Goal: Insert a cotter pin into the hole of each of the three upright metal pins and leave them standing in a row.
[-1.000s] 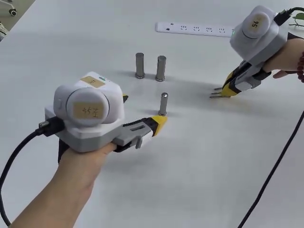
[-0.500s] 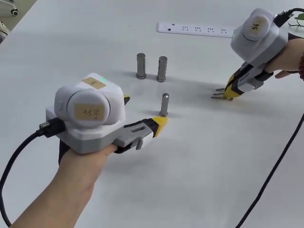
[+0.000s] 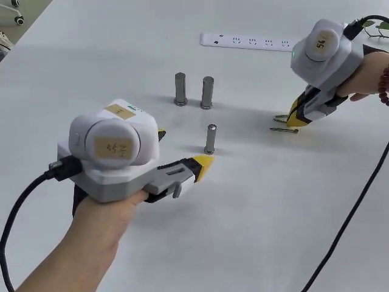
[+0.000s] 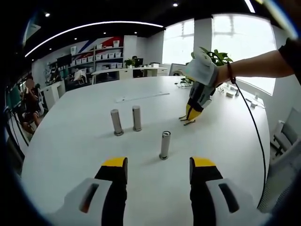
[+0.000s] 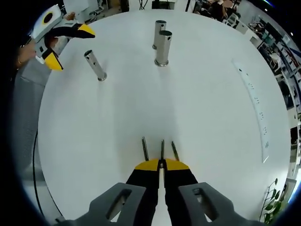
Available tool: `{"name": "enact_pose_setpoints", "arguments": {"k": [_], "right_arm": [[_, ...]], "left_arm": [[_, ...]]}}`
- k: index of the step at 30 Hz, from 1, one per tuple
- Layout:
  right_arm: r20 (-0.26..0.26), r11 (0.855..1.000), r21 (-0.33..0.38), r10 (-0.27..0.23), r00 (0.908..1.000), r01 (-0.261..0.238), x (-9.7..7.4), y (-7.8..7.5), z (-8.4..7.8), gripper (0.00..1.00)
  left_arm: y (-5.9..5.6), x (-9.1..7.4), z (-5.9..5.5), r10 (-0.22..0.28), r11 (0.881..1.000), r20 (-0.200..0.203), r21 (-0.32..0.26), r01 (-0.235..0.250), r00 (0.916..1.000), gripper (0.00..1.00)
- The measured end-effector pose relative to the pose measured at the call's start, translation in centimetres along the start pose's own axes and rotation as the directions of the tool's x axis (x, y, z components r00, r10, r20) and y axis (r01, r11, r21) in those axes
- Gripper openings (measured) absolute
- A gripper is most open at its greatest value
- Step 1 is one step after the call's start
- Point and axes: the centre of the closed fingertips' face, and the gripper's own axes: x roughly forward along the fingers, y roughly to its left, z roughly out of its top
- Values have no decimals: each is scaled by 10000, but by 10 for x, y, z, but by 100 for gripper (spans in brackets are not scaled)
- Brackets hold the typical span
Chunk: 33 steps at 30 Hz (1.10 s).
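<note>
On the table [image 3: 243, 213], the right gripper [image 5: 162, 163] pinches the middle cotter pin [image 5: 162, 149]; the left gripper [image 4: 159, 164] gapes wide before a metal pin [image 4: 164, 145].

On the white table [image 3: 243, 207], two upright grey metal pins [image 3: 180, 89] stand side by side; a third upright metal pin [image 3: 211, 139] stands alone before them, with the left gripper [image 4: 159, 168] before it. A long white power strip [image 3: 249, 41] lies behind. To their right lie three thin metal cotter pins [image 5: 144, 148], the middle cotter pin [image 5: 162, 148] pinched in the tips of the right gripper [image 5: 162, 165]
</note>
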Motion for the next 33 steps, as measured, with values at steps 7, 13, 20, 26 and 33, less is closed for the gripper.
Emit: {"name": "enact_pose_setpoints", "arguments": {"k": [7,13,20,26,33], "right_arm": [[109,9996,-269,12,9999,-9,-2,5,0,0],[749,9982,-363,-447,9962,475,-7,3,2,0],[1495,9903,-634,-1128,9823,1234,-20,4,11,0],[2011,9835,-826,-1419,9692,1611,-33,19,21,0],[2495,9838,-941,-1253,9602,1529,-37,46,30,0]], "left_arm": [[1,-2,-1,44,10000,-63,18,-44,10000,51],[1,-3,-1,45,10000,-86,64,-44,10000,50],[-2,-7,3,-13,9999,-99,110,14,9999,49],[-10,-11,8,-146,9991,-71,393,148,9999,48],[-16,-17,10,-252,9977,-149,621,261,9996,46]]}}
